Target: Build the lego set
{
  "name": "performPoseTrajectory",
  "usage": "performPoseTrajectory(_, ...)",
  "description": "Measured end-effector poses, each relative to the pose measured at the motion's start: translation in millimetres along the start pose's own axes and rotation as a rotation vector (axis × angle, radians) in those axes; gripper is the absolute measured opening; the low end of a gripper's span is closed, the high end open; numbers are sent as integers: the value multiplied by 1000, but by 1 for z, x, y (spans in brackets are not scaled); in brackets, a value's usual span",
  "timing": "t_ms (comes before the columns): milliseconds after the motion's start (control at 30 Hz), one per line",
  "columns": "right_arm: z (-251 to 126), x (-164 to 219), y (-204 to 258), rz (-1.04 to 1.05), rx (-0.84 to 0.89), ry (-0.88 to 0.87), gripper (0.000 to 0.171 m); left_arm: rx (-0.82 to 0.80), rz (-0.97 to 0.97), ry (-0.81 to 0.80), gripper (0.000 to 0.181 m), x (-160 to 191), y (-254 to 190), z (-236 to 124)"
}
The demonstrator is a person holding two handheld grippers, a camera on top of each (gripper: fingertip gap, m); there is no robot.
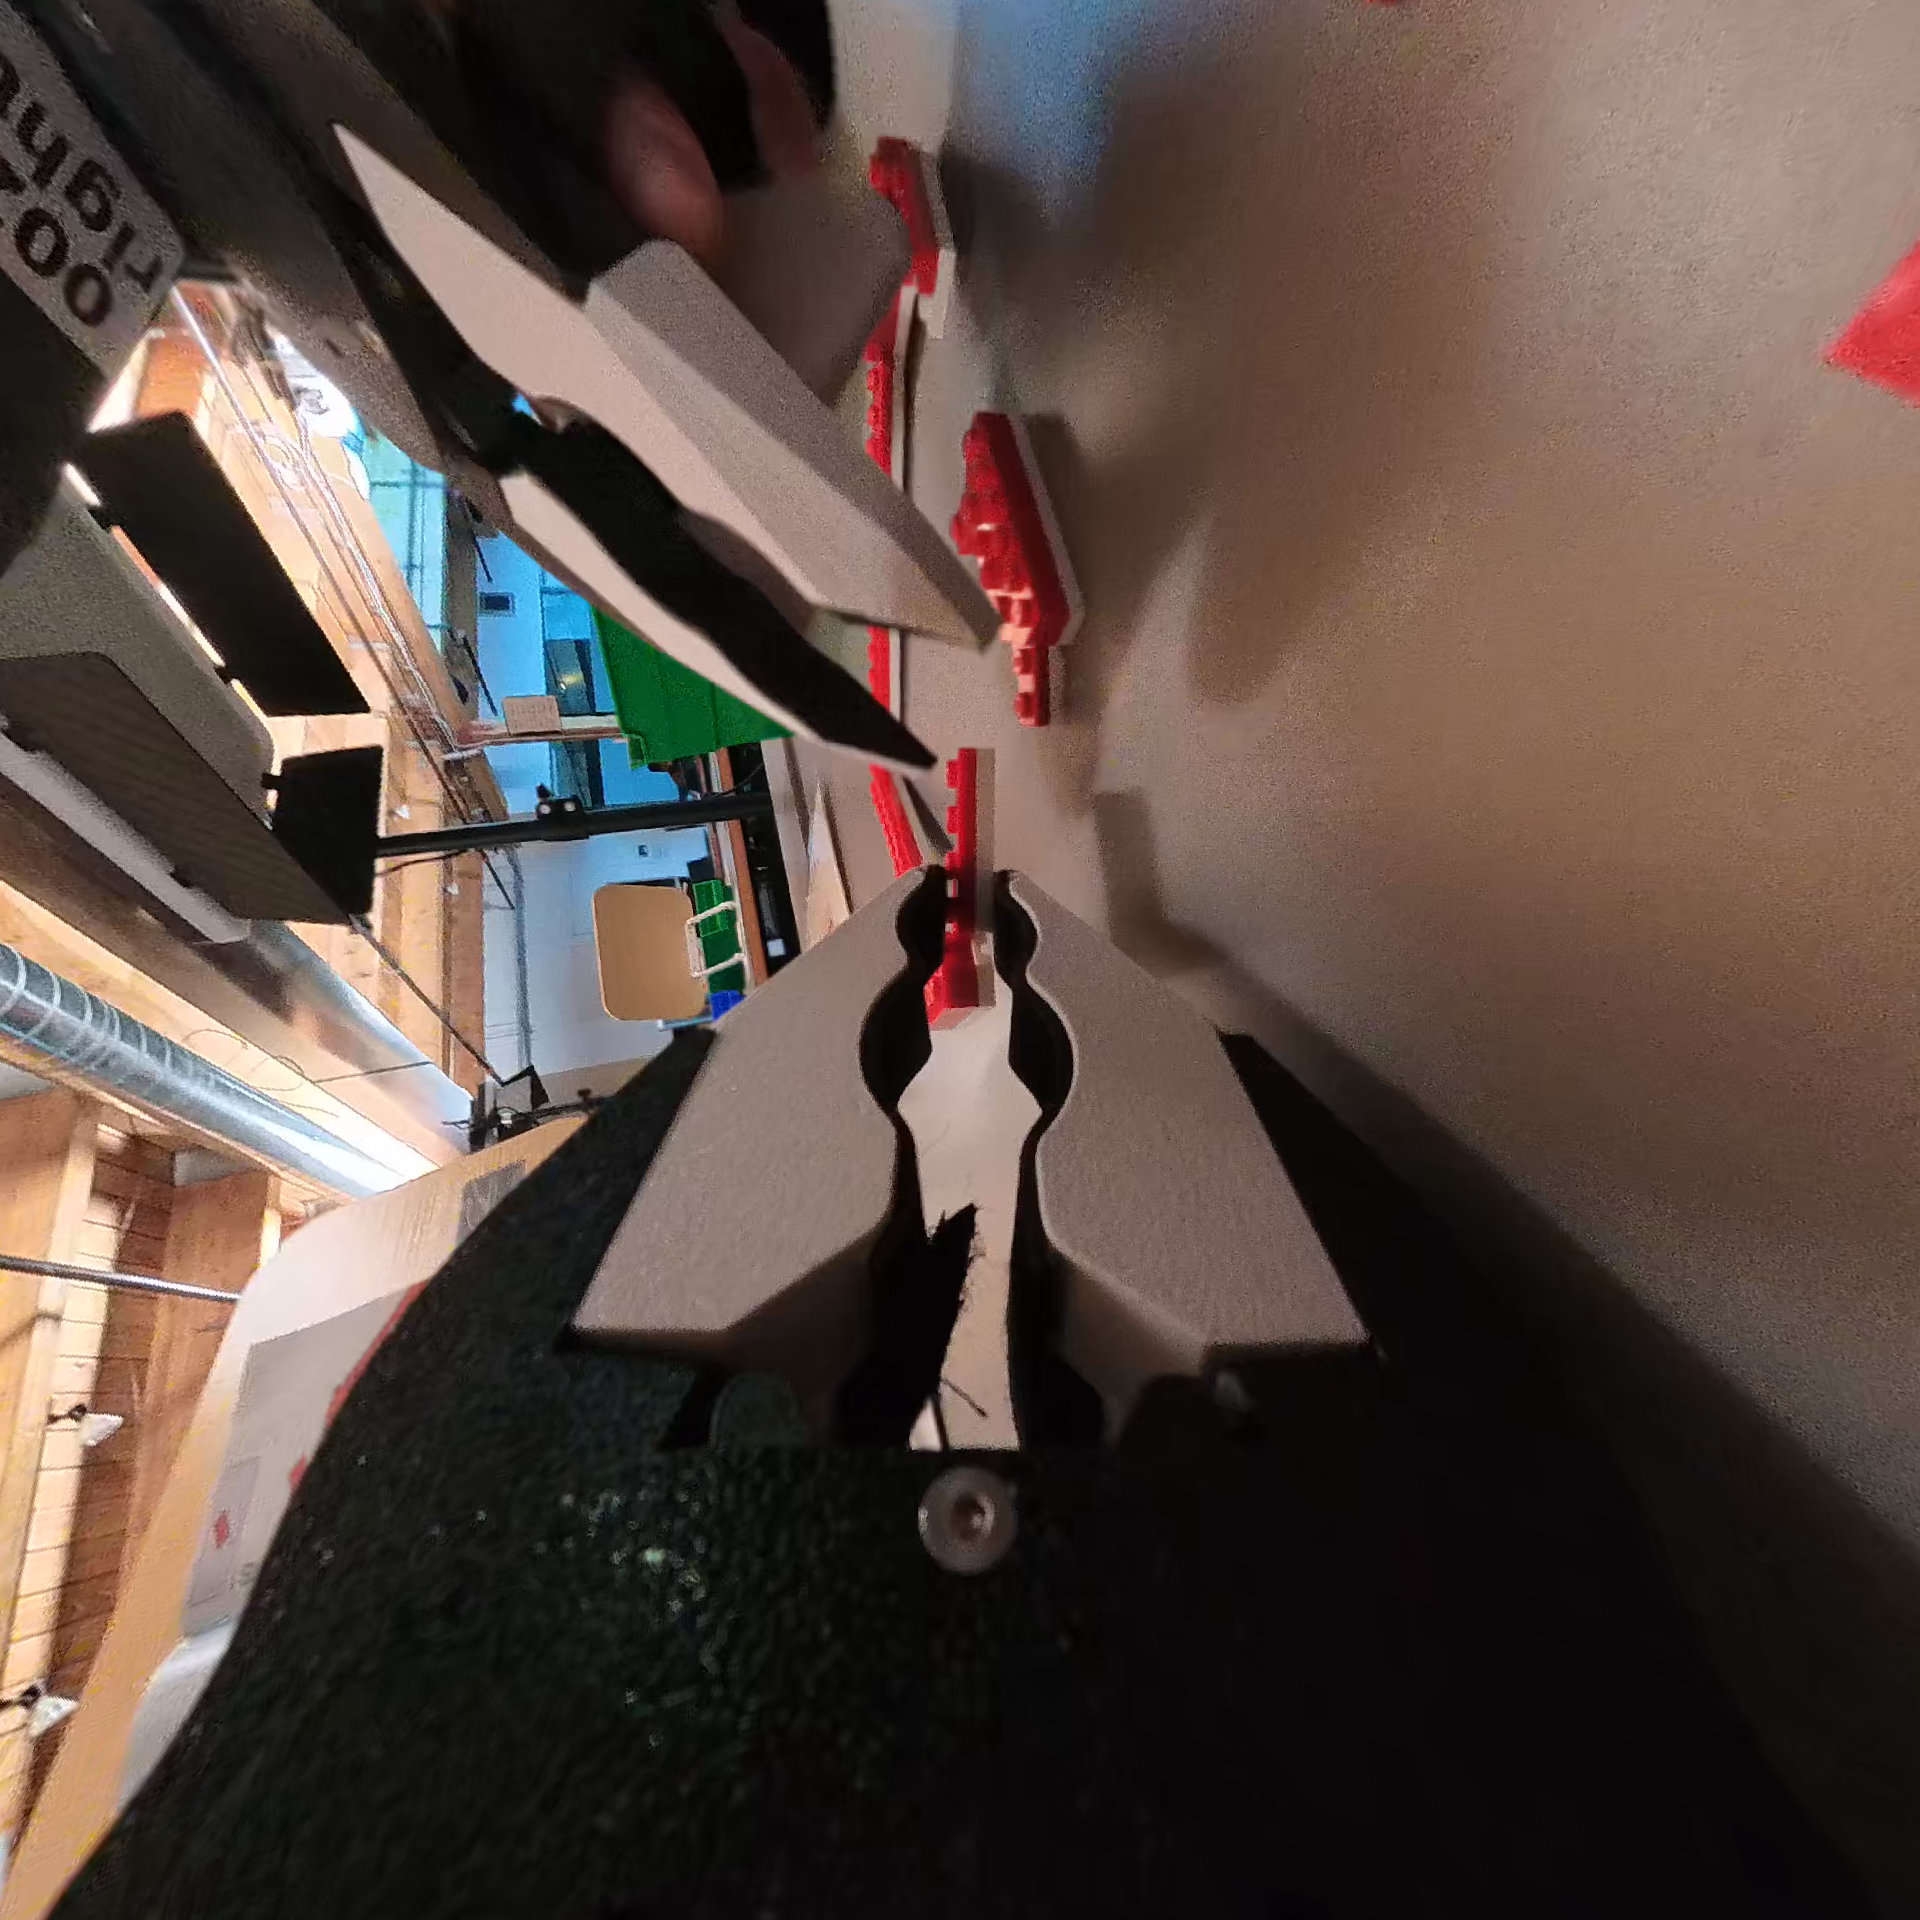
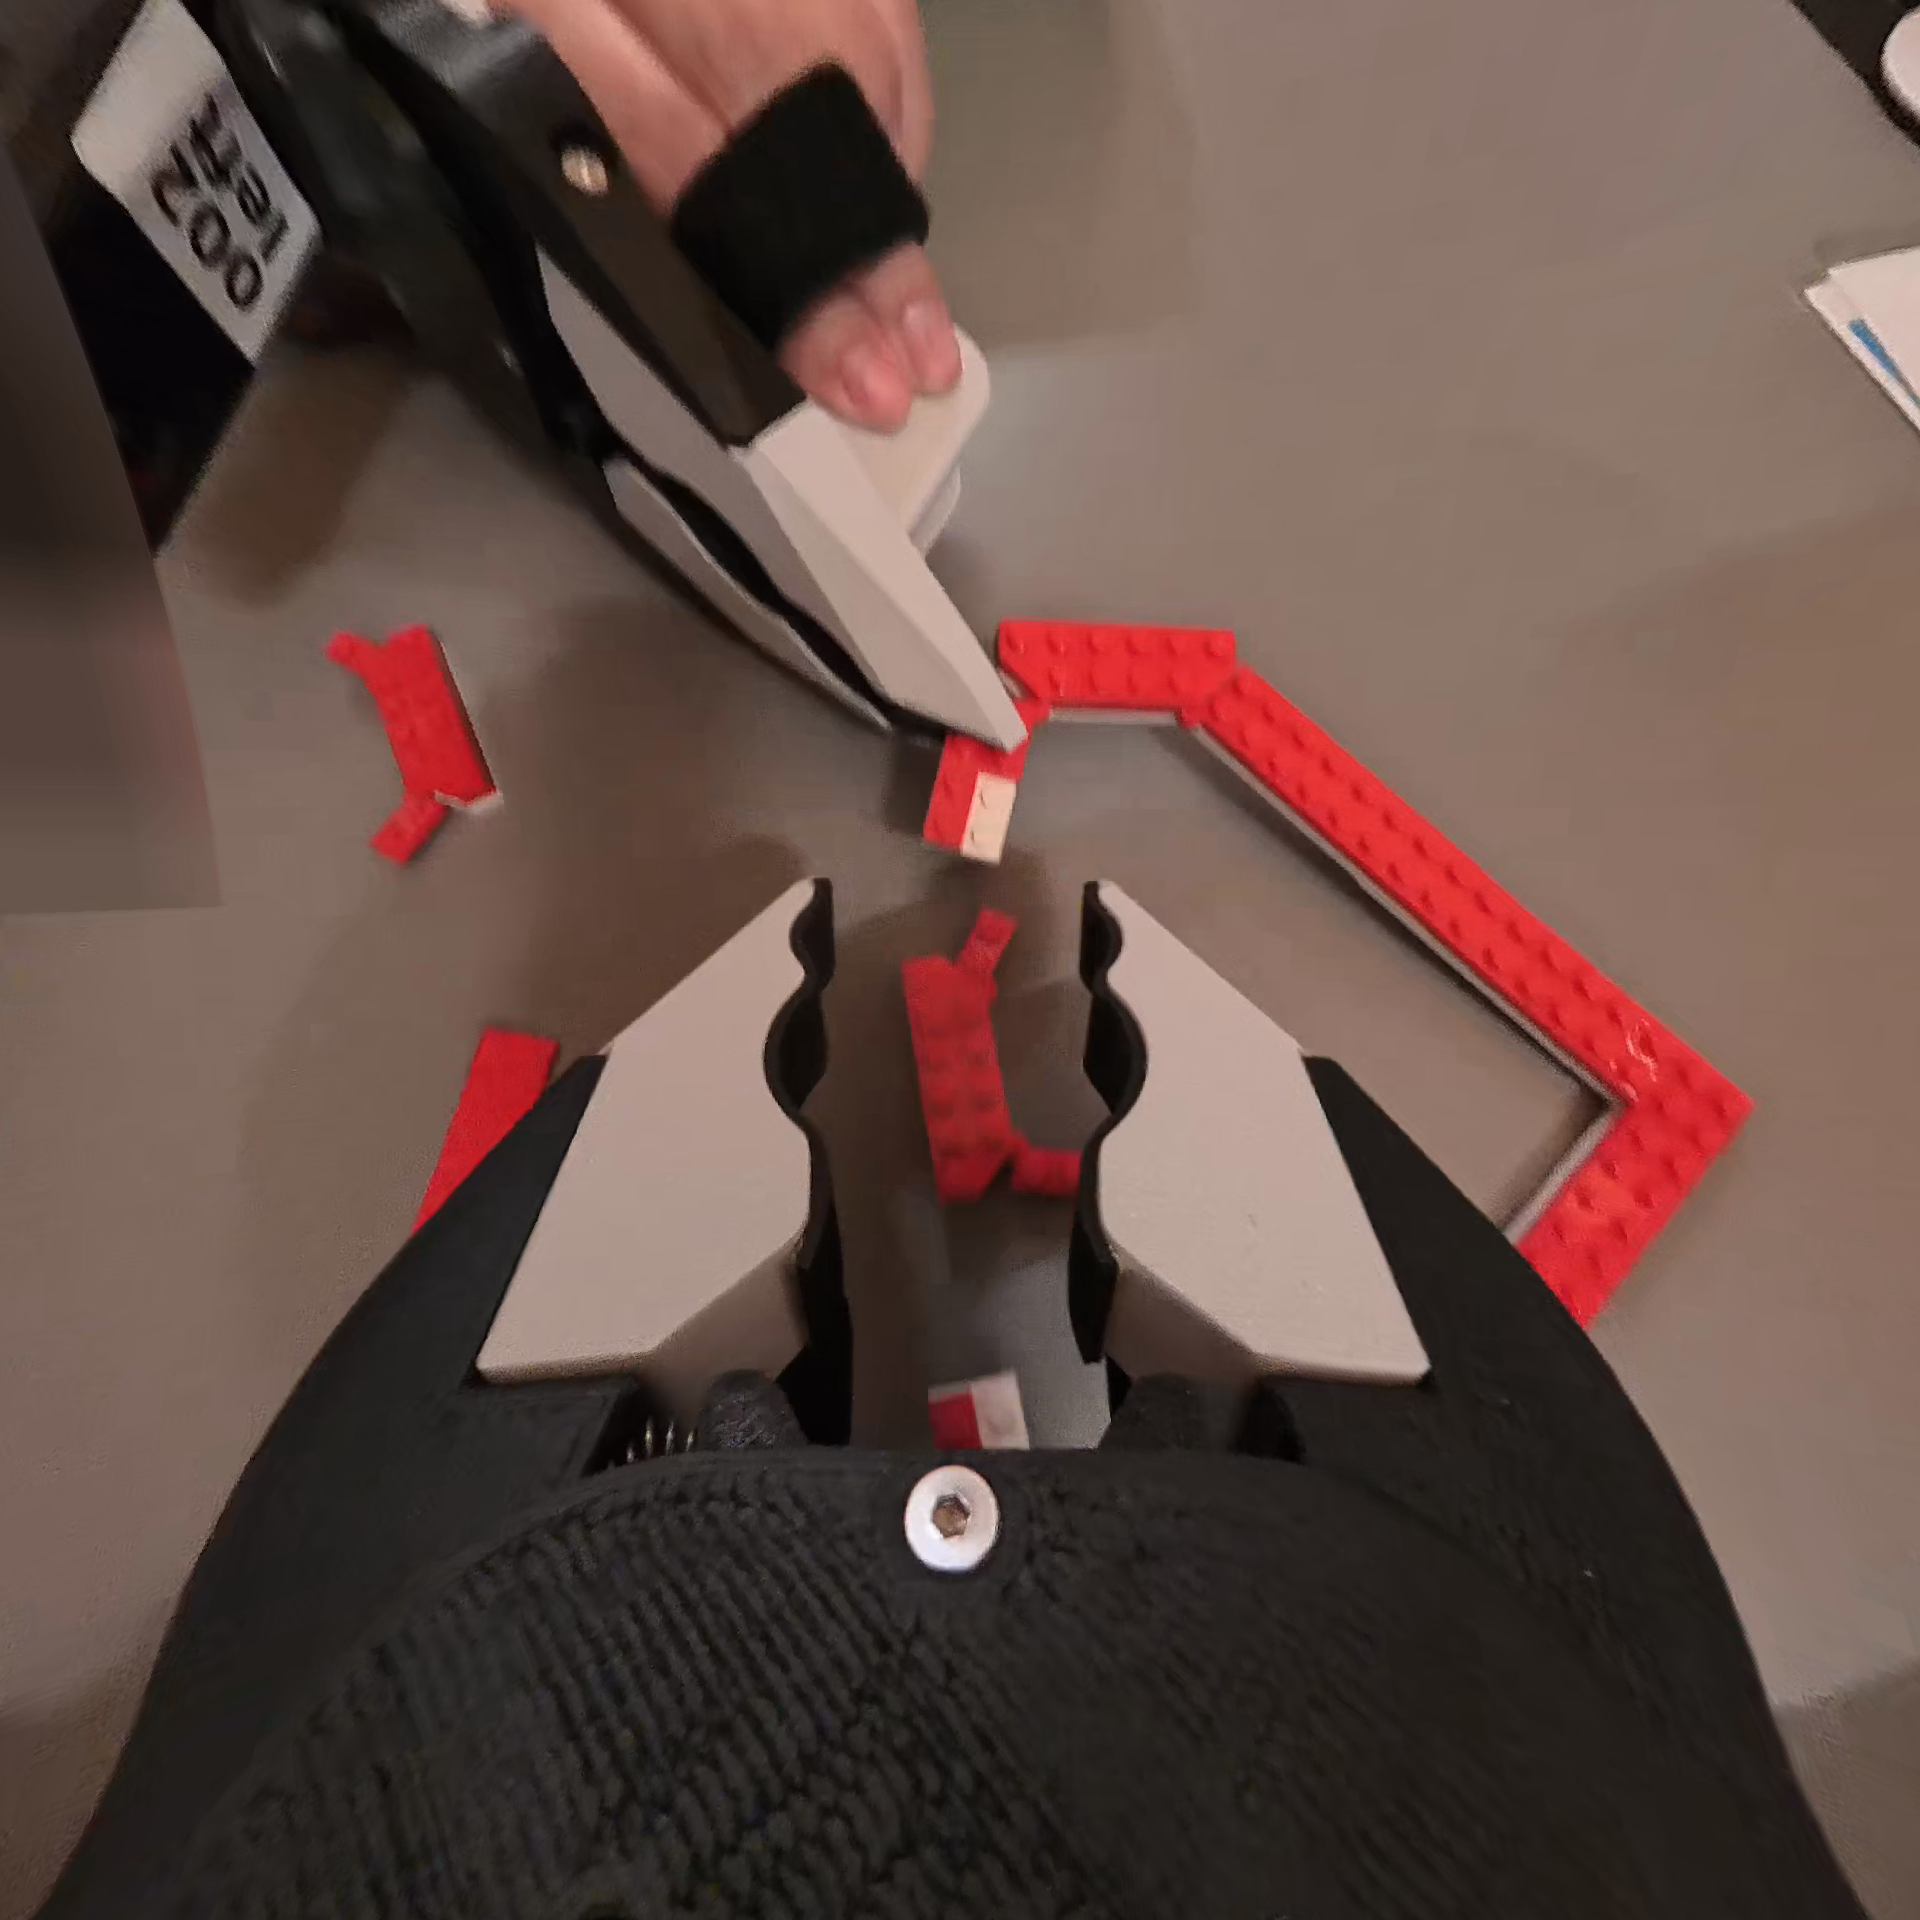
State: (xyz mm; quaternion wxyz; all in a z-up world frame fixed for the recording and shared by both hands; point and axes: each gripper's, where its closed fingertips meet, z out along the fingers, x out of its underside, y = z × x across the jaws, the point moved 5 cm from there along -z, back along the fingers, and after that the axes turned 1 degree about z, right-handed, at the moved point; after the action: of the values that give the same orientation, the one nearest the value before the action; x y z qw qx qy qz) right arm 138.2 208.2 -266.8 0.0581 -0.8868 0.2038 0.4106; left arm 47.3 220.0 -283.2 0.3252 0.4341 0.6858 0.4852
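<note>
The left gripper has its fingers clamped on a small red and white piece, which is lifted at the open end of the red frame lying on the grey table. In the right wrist view the same gripper comes in from the upper left, a hand on its handle (a black strap crosses one finger).

The right gripper hovers above the table with its fingers apart and nothing between the pads. Below the gap lies a loose red curved piece, untouched, just short of the held piece.

Other loose parts are scattered around: a red angled piece well off to the left, a red strip partly hidden behind the right gripper's left finger, and a small red and white brick showing deep between the fingers near the hinge. Some papers lie at the table's right edge.
</note>
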Motion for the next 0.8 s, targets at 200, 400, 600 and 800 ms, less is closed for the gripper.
performPoseTrajectory(200,-5,13,4,-44,62,126,33,8,-13,-39,6,-2,-5,-4)
performPoseTrajectory(400,3,17,7,-80,84,185,19,20,1,-48,7,-4,-11,-2)
performPoseTrajectory(600,2,13,8,-78,26,103,18,30,-2,-61,8,-6,-13,-1)
performPoseTrajectory(800,5,9,12,-73,-34,47,17,26,14,-77,7,-10,-13,0)
